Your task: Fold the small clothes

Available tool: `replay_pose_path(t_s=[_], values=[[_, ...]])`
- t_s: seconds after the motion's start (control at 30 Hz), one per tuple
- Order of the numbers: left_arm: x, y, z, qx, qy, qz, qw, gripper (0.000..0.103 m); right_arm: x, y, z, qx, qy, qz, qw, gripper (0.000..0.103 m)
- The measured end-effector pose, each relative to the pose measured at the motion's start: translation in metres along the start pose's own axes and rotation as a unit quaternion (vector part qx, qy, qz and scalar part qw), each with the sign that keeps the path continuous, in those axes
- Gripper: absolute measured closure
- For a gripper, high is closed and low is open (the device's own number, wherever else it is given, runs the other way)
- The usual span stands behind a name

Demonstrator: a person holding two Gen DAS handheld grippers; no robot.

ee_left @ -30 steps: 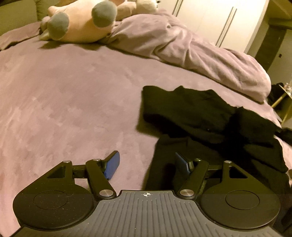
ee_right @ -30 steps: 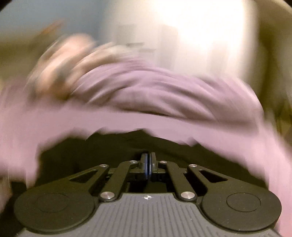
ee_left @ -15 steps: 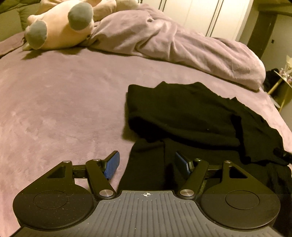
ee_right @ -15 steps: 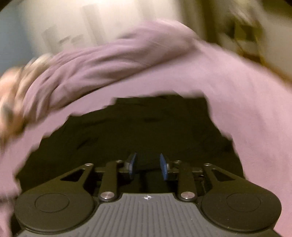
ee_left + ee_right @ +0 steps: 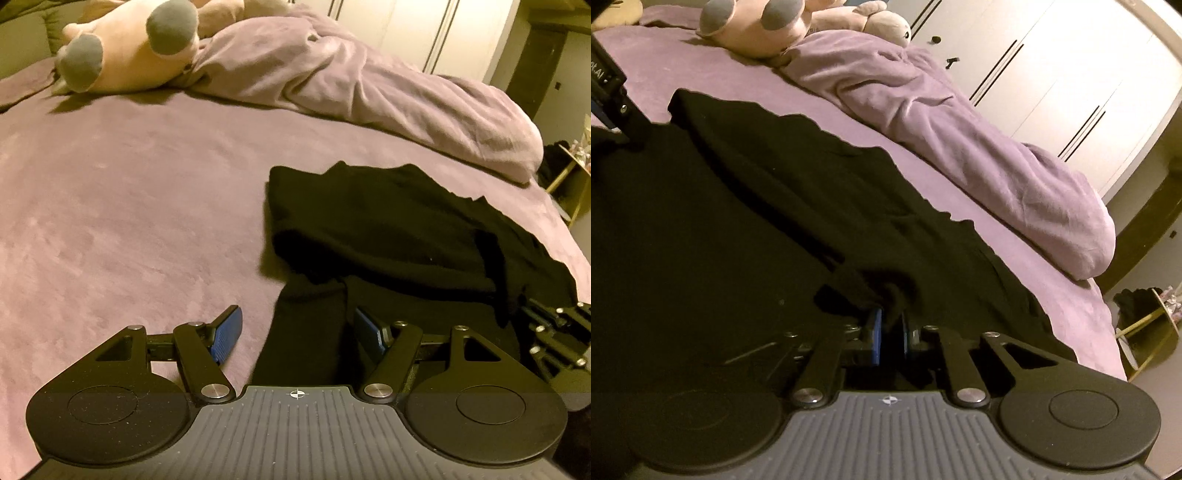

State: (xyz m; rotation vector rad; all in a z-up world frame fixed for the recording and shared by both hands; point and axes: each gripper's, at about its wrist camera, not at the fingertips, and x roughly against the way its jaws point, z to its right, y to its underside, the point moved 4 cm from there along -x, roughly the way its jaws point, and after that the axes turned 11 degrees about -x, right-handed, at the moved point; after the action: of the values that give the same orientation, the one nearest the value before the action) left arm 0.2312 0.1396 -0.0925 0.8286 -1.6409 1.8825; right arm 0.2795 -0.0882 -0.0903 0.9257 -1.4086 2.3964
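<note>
The right gripper (image 5: 889,332) is closing on a fold of the black garment (image 5: 388,221), whose near left edge is lying between the spread fingers of the left gripper (image 5: 297,332).

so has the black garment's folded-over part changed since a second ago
Yes. The black garment now lies flatter, its bunched right side spread toward the rumpled duvet.

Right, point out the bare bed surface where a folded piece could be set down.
Free: the wide mauve bedspread left of the crumpled black garment, bordered at the far side by the pink plush toy and the bunched mauve duvet. Crowded: the right half, under black cloth, where the right gripper is closing on a fold.
</note>
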Motion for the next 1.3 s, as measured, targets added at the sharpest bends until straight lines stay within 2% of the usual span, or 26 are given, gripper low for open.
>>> replay_pose_path(t_s=[0.03,0.1,0.13,0.2,0.27,0.3,0.33,0.37,0.43,0.5,0.57,0.6,0.63,0.67,0.7,0.83,0.9,0.93,0.97,1.03,1.1,1.13,1.2,1.3], values=[[0.0,-0.001,0.0,0.0,0.0,0.002,1.0,0.031,0.004,-0.004,0.005,-0.018,-0.006,0.005,1.0,0.096],[0.0,-0.002,0.0,-0.005,-0.001,0.005,1.0,0.03,0.015,-0.012,0.032,-0.109,-0.021,0.02,0.994,0.096],[-0.001,-0.003,0.001,-0.008,-0.001,0.004,1.0,0.03,0.022,-0.017,0.053,-0.181,-0.031,0.029,0.983,0.096],[-0.004,-0.005,0.002,-0.011,-0.002,0.002,0.9999,0.031,0.028,-0.017,0.096,-0.308,-0.039,0.039,0.95,0.096],[-0.007,-0.009,0.006,-0.014,-0.001,0.003,0.9999,0.03,0.027,-0.003,0.143,-0.434,-0.034,0.033,0.9,0.096],[-0.007,-0.01,0.008,-0.017,-0.001,0.005,0.9998,0.03,0.022,0.006,0.16,-0.478,-0.033,0.022,0.878,0.096],[-0.008,-0.013,0.01,-0.02,-0.002,0.008,0.9998,0.03,0.016,0.016,0.173,-0.507,-0.031,0.01,0.861,0.096],[-0.01,-0.014,0.012,-0.024,-0.003,0.009,0.9997,0.03,0.01,0.025,0.184,-0.524,-0.023,-0.006,0.852,0.095],[-0.015,-0.017,0.015,-0.031,-0.008,0.006,0.9995,0.03,-0.001,0.041,0.195,-0.53,-0.01,-0.034,0.847,0.094],[-0.021,-0.02,0.016,-0.034,-0.013,0.001,0.9993,0.03,-0.009,0.053,0.201,-0.542,-0.024,-0.055,0.838,0.09],[-0.024,-0.022,0.017,-0.037,-0.015,-0.001,0.9992,0.03,-0.011,0.058,0.205,-0.552,-0.039,-0.058,0.831,0.085],[-0.026,-0.023,0.018,-0.039,-0.017,-0.001,0.9991,0.03,-0.011,0.059,0.206,-0.555,-0.048,-0.059,0.828,0.079],[-0.027,-0.024,0.019,-0.04,-0.019,-0.002,0.999,0.03,-0.012,0.059,0.206,-0.559,-0.055,-0.059,0.825,0.064],[-0.028,-0.025,0.02,-0.042,-0.019,-0.002,0.9989,0.03,-0.011,0.059,0.205,-0.56,-0.061,-0.055,0.824,0.052],[-0.029,-0.026,0.02,-0.043,-0.02,-0.003,0.9989,0.03,-0.01,0.058,0.202,-0.554,-0.066,-0.052,0.828,0.049],[-0.032,-0.026,0.024,-0.051,-0.023,-0.008,0.9984,0.03,-0.017,0.05,0.188,-0.511,-0.054,-0.065,0.855,0.048],[-0.033,-0.026,0.025,-0.052,-0.025,-0.008,0.9983,0.03,-0.021,0.047,0.187,-0.499,-0.044,-0.073,0.862,0.063],[-0.033,-0.027,0.025,-0.053,-0.027,-0.008,0.9982,0.03,-0.021,0.046,0.187,-0.491,-0.037,-0.072,0.867,0.085],[-0.033,-0.028,0.026,-0.054,-0.028,-0.007,0.9981,0.03,-0.022,0.043,0.187,-0.479,-0.028,-0.074,0.874,0.098],[-0.033,-0.031,0.026,-0.055,-0.034,-0.003,0.9979,0.03,-0.016,0.035,0.188,-0.454,-0.012,-0.052,0.889,0.099],[-0.034,-0.035,0.025,-0.055,-0.039,0.003,0.9977,0.03,-0.004,0.025,0.19,-0.414,0.035,-0.011,0.91,0.099],[-0.035,-0.037,0.026,-0.054,-0.04,0.003,0.9977,0.03,0.001,0.022,0.192,-0.398,0.057,0.006,0.916,0.099],[-0.04,-0.039,0.027,-0.054,-0.041,-0.001,0.9977,0.03,0.005,0.021,0.196,-0.378,0.096,0.019,0.921,0.099],[-0.043,-0.039,0.031,-0.061,-0.039,-0.006,0.9973,0.03,-0.006,0.032,0.204,-0.379,0.108,-0.005,0.919,0.099]])
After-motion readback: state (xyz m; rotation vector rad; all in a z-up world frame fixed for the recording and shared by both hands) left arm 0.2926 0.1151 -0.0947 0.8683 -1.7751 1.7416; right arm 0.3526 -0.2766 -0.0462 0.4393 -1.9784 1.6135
